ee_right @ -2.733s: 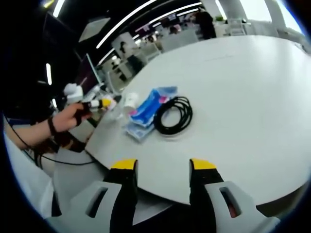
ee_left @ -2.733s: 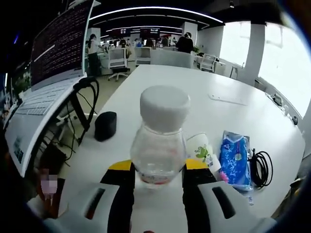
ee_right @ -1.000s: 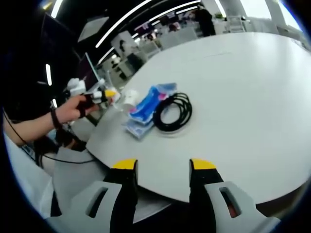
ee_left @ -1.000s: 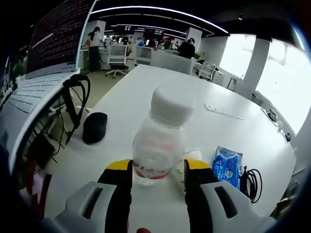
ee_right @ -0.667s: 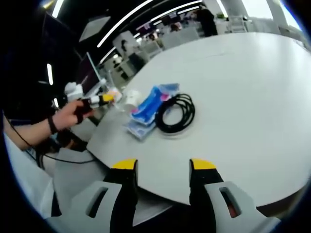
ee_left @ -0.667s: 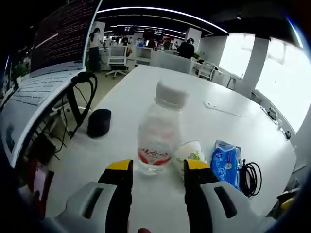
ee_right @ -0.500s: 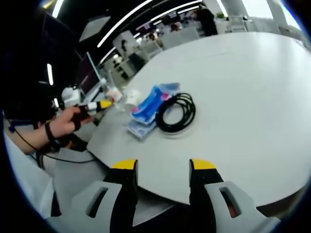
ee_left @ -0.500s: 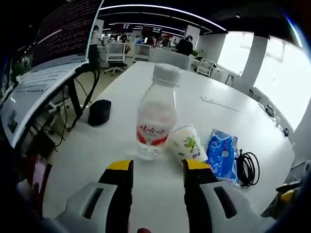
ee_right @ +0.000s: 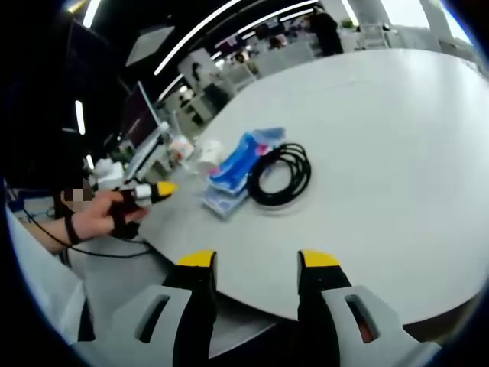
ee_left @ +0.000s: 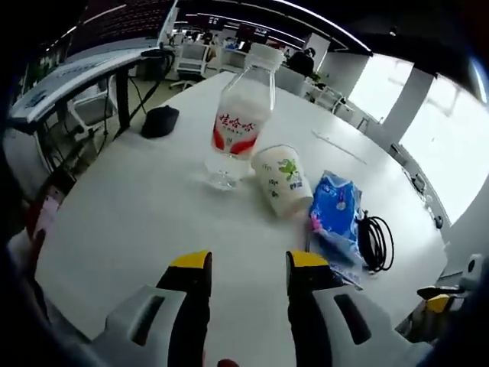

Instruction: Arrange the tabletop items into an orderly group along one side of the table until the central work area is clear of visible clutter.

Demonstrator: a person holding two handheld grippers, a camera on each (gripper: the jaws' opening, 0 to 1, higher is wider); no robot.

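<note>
While both hand-held grippers, left point(ee_left: 238, 264) and right point(ee_right: 258, 261), gape empty, we see the bottle point(ee_left: 240, 116) upright, touching the cup point(ee_left: 281, 180) on the tabletop point(ee_left: 145, 206).

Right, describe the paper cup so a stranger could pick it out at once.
On the white table, find the row of items near one edge. The paper cup lies tipped between the upright water bottle and the blue packet; it alone is white with a green print.

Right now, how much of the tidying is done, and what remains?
Done: the water bottle stands upright beside the paper cup, with the blue packet and black cable in a row near one edge. In hand: nothing; left gripper and right gripper are open and empty. Left: the black mouse-like object sits apart from the row.
</note>
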